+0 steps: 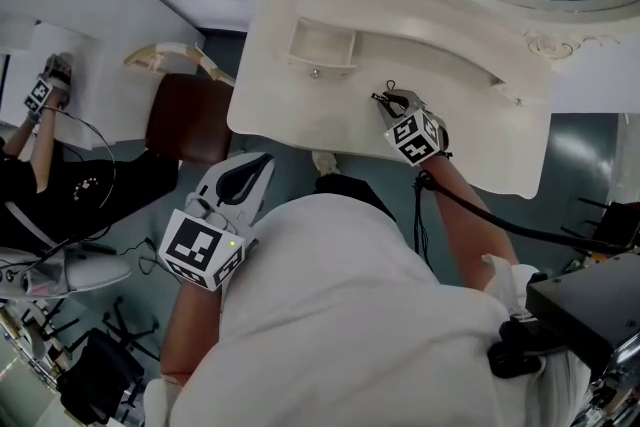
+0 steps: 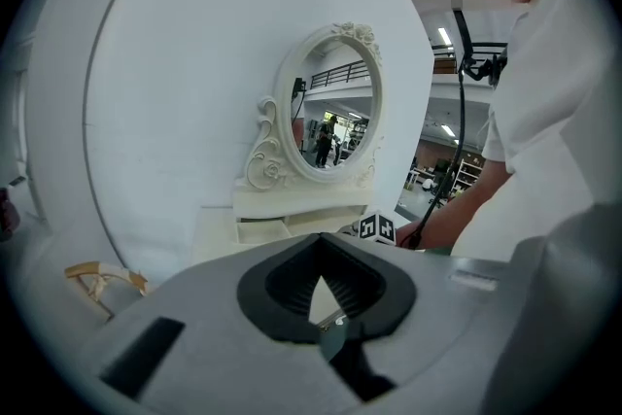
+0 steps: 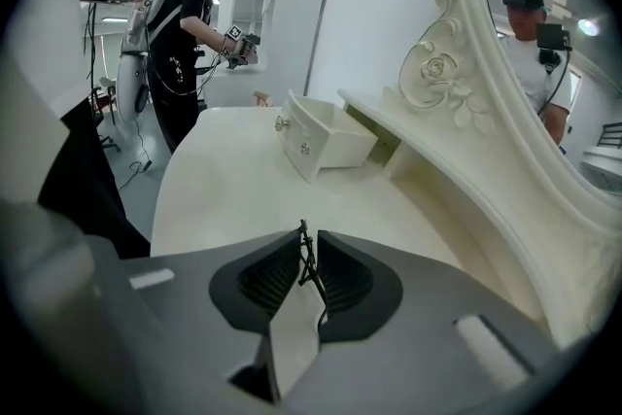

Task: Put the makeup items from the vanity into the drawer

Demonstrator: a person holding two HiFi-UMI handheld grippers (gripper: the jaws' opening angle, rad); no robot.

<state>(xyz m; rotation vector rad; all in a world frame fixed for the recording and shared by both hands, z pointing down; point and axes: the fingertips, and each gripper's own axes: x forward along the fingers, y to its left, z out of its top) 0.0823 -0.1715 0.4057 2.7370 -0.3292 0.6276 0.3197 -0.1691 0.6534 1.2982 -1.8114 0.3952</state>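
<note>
Head view: right hand-held gripper (image 1: 393, 105) above cream vanity worktop (image 1: 290, 105), clamped on thin black wire item (image 1: 383, 96); open drawer (image 1: 322, 50) near. Left hand-held gripper (image 1: 240, 183) off the worktop's edge.
Left gripper view: jaws together, nothing between.
Right gripper view: jaws narrow on the item, long axis upright, tip toward the drawer.

Left gripper (image 2: 322, 258): jaws together, nothing between. Beyond: white desk (image 2: 216, 230); oval mirror (image 2: 330, 107) upright at back edge; small drawer (image 2: 264, 228) open beneath mirror.
</note>
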